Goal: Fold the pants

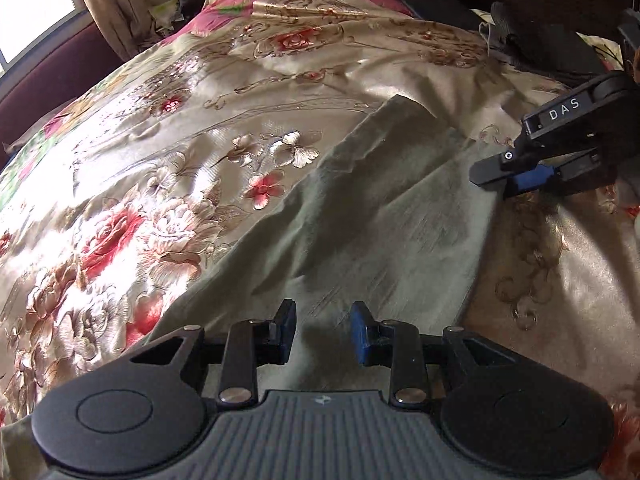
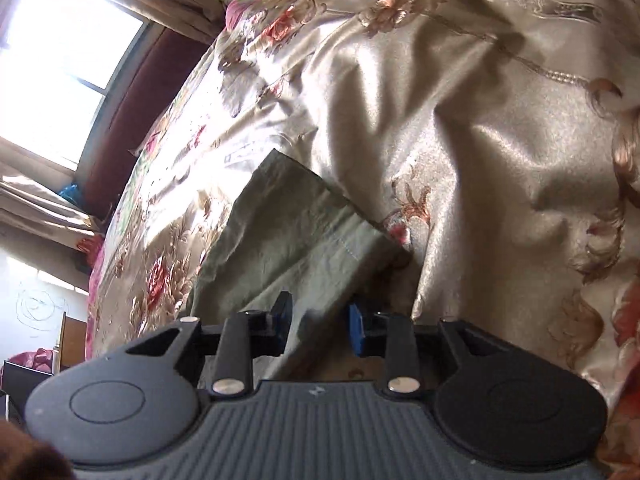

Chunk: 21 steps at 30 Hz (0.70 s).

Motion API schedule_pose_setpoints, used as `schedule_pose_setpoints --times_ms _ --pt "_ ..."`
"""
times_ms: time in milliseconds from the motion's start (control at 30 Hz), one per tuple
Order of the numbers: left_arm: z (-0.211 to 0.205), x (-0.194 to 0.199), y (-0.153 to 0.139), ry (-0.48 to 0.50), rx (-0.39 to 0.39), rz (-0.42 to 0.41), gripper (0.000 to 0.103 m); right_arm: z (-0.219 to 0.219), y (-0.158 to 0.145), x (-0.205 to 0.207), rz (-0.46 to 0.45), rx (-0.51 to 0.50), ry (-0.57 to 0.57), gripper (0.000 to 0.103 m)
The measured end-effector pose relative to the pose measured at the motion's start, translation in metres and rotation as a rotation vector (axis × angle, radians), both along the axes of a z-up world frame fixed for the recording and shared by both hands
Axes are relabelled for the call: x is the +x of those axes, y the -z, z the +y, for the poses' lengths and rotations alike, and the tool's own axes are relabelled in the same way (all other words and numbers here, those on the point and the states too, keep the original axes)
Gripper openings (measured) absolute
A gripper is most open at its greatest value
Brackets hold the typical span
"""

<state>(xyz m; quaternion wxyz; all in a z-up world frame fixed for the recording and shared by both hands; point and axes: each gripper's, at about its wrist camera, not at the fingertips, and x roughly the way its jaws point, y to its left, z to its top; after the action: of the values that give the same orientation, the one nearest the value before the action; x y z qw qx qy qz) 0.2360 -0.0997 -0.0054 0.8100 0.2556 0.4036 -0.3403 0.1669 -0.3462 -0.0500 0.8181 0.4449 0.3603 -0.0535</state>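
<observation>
Grey-green pants (image 1: 372, 220) lie on a floral satin bedspread (image 1: 168, 128), one leg running away to its hem at the far end. My left gripper (image 1: 323, 330) is open, its jaws apart just above the near part of the pants. My right gripper (image 1: 508, 176) shows from the side at the right edge of the pants, its jaws a little apart over the cloth edge. In the right wrist view the right gripper (image 2: 318, 326) is open with the pants (image 2: 288, 232) edge lying between its fingers.
The bedspread (image 2: 480, 120) is wrinkled and covers the whole bed. Dark clothes (image 1: 552, 32) lie at the far right. A window (image 2: 60, 72), curtains (image 1: 108, 4) and a dark red headboard (image 2: 132, 120) lie beyond the bed's far edge.
</observation>
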Motion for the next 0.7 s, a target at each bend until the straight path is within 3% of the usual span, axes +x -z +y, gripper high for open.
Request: schedule_pose_setpoints --times_ms 133,367,433,533,700 --pt "-0.010 0.003 0.005 0.008 0.011 0.027 0.045 -0.006 0.012 -0.009 -0.058 0.071 0.067 0.031" --pt "-0.016 0.003 0.011 0.045 0.037 0.031 0.045 -0.002 0.013 -0.012 -0.124 0.035 0.074 0.034" --pt "-0.019 0.003 0.012 0.051 0.044 0.028 0.045 -0.002 0.015 -0.003 -0.173 0.049 0.083 0.033" --pt "-0.020 0.003 0.012 0.068 0.049 0.018 0.045 -0.006 0.024 0.006 -0.177 0.067 0.101 0.030" --pt "-0.021 0.003 0.013 0.068 0.043 0.004 0.045 -0.002 0.017 -0.004 -0.244 0.101 0.128 0.032"
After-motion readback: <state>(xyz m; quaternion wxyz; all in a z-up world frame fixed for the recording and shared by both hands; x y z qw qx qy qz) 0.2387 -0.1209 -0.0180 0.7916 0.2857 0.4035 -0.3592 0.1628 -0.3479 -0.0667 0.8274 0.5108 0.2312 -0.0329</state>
